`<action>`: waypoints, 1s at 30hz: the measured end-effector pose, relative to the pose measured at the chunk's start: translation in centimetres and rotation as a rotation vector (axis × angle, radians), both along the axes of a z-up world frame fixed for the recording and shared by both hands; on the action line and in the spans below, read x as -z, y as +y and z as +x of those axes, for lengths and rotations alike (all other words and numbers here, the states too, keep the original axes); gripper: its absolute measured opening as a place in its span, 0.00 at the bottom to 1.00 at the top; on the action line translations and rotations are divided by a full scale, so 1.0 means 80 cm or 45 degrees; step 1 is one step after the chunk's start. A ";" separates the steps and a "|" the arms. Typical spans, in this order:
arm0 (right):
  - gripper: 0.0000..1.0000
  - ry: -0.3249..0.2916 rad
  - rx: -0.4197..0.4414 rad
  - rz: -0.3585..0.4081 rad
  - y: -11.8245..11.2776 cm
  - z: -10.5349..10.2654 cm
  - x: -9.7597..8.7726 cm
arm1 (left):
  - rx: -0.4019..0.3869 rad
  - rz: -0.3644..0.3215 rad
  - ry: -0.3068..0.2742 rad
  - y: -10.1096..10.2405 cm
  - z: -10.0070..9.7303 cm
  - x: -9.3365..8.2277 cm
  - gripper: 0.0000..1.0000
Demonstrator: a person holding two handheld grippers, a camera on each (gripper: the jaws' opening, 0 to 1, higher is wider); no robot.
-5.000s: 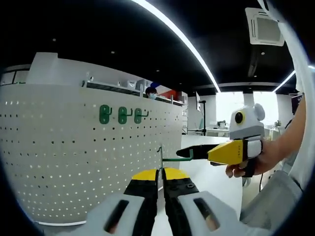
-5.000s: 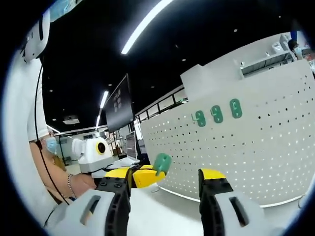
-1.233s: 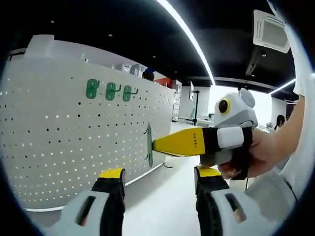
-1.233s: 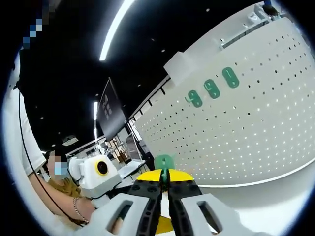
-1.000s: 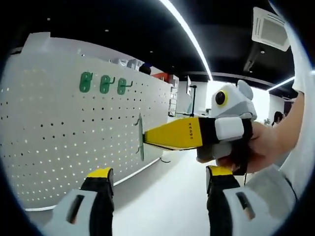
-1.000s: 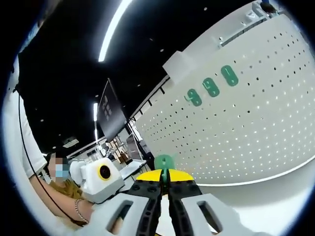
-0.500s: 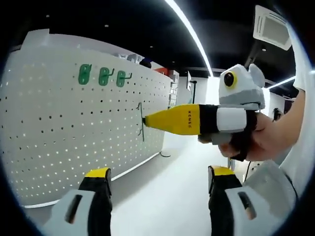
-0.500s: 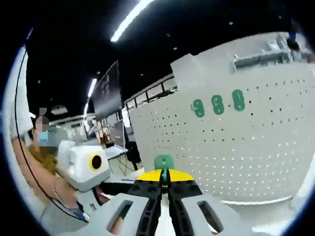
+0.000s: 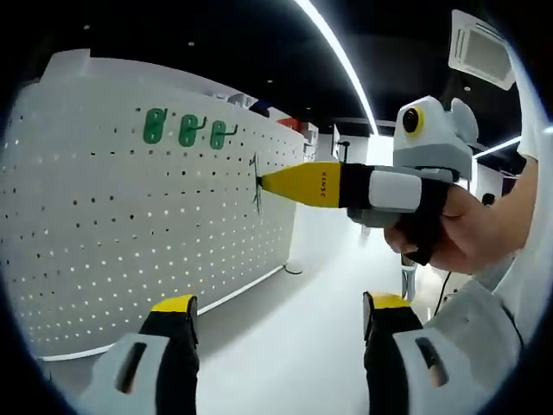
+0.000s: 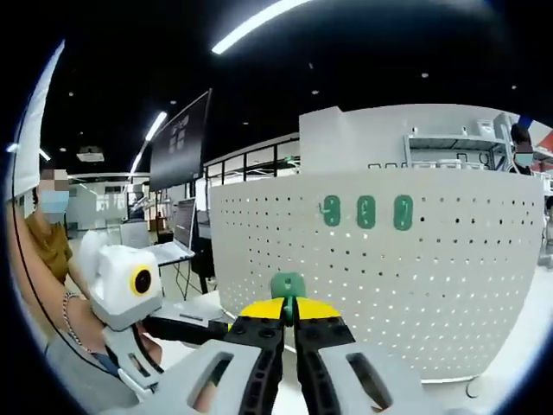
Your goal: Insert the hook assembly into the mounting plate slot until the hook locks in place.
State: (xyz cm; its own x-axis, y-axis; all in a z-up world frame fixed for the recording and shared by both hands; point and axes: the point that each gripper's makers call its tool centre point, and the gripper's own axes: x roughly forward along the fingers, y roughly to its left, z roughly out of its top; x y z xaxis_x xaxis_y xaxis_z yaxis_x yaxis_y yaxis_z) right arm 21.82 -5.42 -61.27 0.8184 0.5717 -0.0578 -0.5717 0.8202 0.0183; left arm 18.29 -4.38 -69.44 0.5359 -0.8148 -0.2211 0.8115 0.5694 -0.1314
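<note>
Pegboard (image 9: 130, 225): we see a white perforated panel standing upright.
Right gripper (image 10: 289, 304): we see its jaws clamped on the green hook (image 10: 287, 285), held near the pegboard.
Left gripper (image 9: 272, 304): our jaws stand apart, holding nothing.
Mounted hooks (image 9: 183, 130): three green ones hang high on the pegboard.

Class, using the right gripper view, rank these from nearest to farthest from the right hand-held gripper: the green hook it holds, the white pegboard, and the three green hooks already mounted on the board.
1. Green hook, pinched at the right hand-held gripper tips.
2. White pegboard, ahead of the tips, lower part nearest.
3. Three mounted hooks, high on the board, upper right.
</note>
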 end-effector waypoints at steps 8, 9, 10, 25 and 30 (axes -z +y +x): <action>0.00 0.000 0.066 0.038 -0.019 0.019 -0.011 | -0.027 0.011 0.024 0.012 -0.005 0.014 0.80; 0.00 -0.003 0.072 0.036 -0.021 0.021 -0.012 | -0.030 0.010 0.031 0.013 -0.006 0.016 0.80; 0.00 -0.003 0.080 0.042 -0.025 0.023 -0.014 | -0.034 0.011 0.033 0.015 -0.007 0.018 0.80; 0.00 0.022 0.234 0.125 -0.073 0.065 -0.026 | -0.122 0.049 0.039 0.048 -0.018 0.039 0.79; 0.00 0.022 0.294 0.140 -0.093 0.081 -0.030 | -0.150 0.056 0.042 0.058 -0.020 0.043 0.79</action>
State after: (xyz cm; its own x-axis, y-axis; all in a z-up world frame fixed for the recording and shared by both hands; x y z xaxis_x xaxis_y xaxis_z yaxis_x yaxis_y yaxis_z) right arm 28.29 -12.90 -58.89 0.9274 0.3734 -0.0207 -0.3683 0.9216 0.1225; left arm 16.70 0.27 -72.87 0.6189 -0.7359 -0.2744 0.7345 0.6661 -0.1297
